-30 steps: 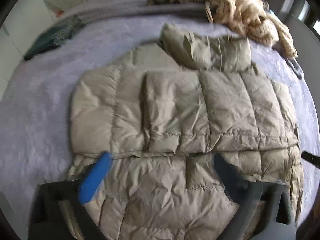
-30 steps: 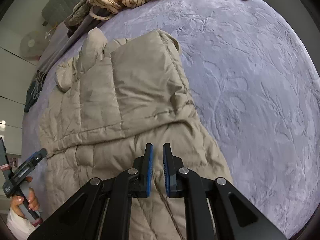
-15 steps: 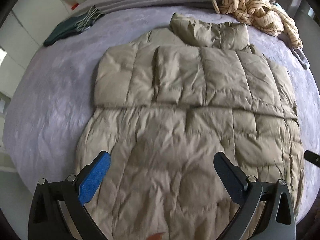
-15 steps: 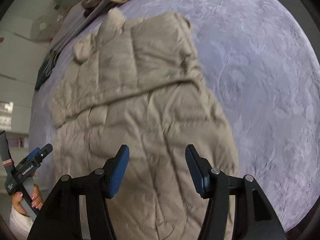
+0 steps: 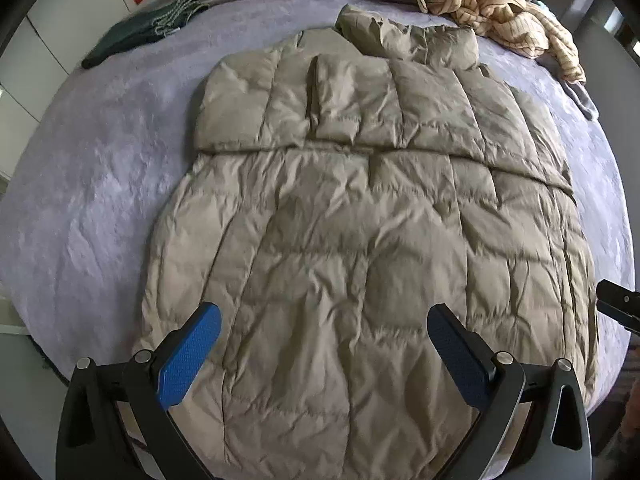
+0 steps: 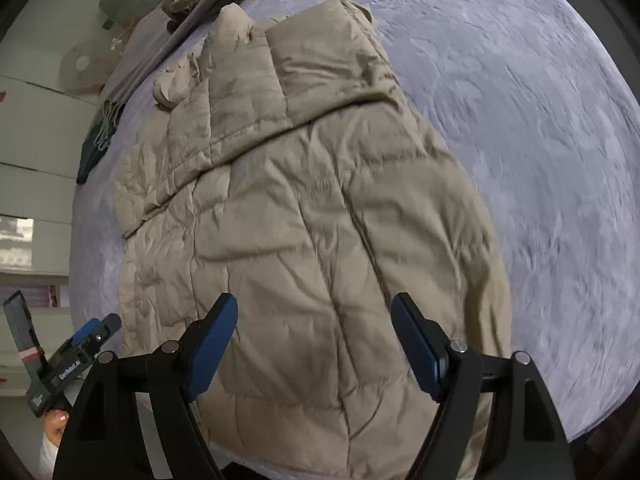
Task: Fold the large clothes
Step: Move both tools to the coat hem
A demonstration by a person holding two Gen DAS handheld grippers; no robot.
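One bed with a lavender cover carries one beige quilted coat, spread flat at its centre with the sleeves folded across the upper body. One striped cream garment lies crumpled beyond the collar; one dark green cloth lies well apart. Two grippers hover above the hem: left gripper and right gripper, both spread wide and holding nothing.
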